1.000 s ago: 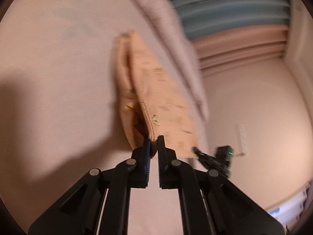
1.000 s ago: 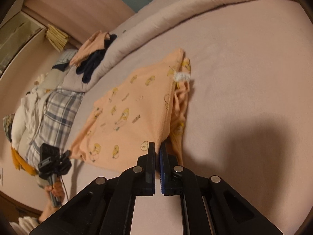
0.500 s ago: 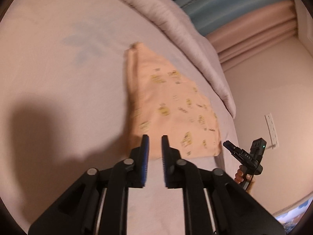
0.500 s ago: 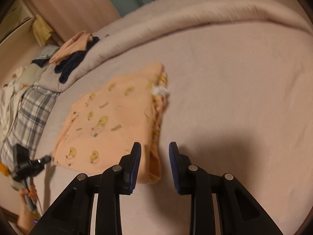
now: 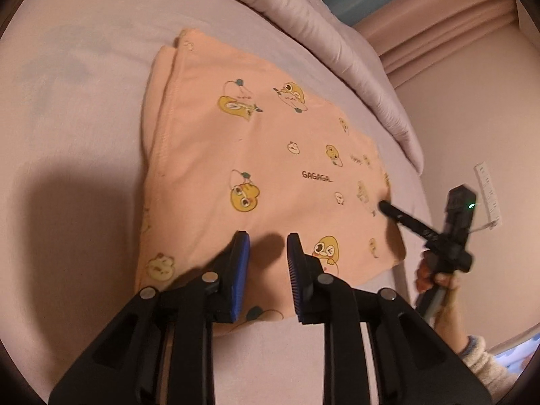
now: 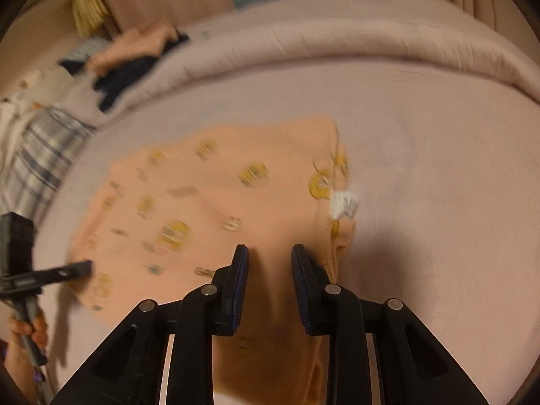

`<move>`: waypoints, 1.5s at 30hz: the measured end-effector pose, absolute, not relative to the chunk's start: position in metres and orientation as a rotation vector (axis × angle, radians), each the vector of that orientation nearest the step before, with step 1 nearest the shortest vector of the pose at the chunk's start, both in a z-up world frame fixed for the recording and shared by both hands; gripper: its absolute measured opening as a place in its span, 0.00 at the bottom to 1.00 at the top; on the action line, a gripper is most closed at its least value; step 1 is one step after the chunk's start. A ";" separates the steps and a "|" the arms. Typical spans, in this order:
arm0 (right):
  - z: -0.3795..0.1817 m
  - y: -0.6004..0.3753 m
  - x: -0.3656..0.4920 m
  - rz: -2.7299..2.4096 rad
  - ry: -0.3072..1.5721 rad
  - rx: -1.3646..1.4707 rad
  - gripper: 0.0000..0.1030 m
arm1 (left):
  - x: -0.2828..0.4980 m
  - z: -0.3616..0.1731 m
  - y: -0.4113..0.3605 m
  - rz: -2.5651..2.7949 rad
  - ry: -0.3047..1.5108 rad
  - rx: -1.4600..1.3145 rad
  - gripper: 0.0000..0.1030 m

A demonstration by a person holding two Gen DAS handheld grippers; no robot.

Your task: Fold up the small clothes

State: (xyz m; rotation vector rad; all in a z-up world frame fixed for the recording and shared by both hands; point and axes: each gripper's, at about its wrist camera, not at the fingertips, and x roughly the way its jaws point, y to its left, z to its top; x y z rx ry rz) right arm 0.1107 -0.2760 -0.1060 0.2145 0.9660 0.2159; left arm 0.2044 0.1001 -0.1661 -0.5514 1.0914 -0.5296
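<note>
The peach garment [image 5: 256, 155] lies flat on the pale pink bed sheet [image 5: 84, 101], folded over into a rough rectangle with a stitched hem running down one long side. It looks like thin knit cotton, printed with small yellow duck cartoons and a line of dark lettering. Such cloth is light, limp and easily rumpled; it will sag from any point that lifts it and will not hold a crease unless pressed. A white tag [image 6: 343, 204] sticks out at one edge, and doubled layers show along that side.

The left gripper [image 5: 268, 256] hangs over the near edge of the garment with its jaws parted. They have just been opening, and nothing is pinched between the blue ribbed pads [image 5: 241, 270]. The right gripper [image 6: 270, 270] hovers over the opposite end, near the tag, its jaws likewise apart and empty; its view is blurred.

For a further fold, the best hold is probably the two corners of one short edge, pinching all layers together so the lower ones do not slide out. The ribbed pads should grip the knit well, though a shallow bite may catch only the top layer.

A thick quilted duvet [image 5: 337, 50] is bunched along the far side, and other clothes [image 6: 135, 57] are heaped beyond it.
</note>
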 end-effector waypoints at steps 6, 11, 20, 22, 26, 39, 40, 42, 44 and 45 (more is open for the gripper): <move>-0.088 -0.265 0.087 0.235 0.931 0.181 0.26 | 0.189 -0.159 0.102 -0.518 1.093 -0.489 0.22; -0.093 -0.251 0.052 0.291 0.941 0.093 0.26 | 0.161 -0.163 0.115 -0.516 1.089 -0.496 0.22; -0.101 -0.245 0.029 0.282 0.970 0.075 0.38 | 0.123 -0.163 0.138 -0.479 1.074 -0.600 0.34; -0.098 -0.246 0.027 0.320 0.962 0.138 0.39 | 0.120 -0.157 0.145 -0.457 1.045 -0.622 0.48; -0.093 -0.247 0.021 0.369 0.945 0.213 0.40 | 0.128 -0.151 0.162 -0.427 1.009 -0.694 0.60; -0.095 -0.225 0.033 0.465 0.963 0.256 0.48 | 0.217 -0.167 0.164 -0.474 1.017 -0.856 0.60; -0.095 -0.225 0.034 0.466 0.963 0.258 0.48 | 0.225 -0.167 0.162 -0.478 1.016 -0.850 0.60; -0.095 -0.225 0.037 0.475 0.963 0.272 0.48 | 0.233 -0.168 0.161 -0.480 1.018 -0.840 0.60; -0.095 -0.224 0.041 0.485 0.963 0.282 0.48 | 0.243 -0.168 0.158 -0.486 1.019 -0.836 0.60; -0.095 -0.222 0.044 0.489 0.964 0.282 0.48 | 0.248 -0.169 0.157 -0.489 1.021 -0.838 0.59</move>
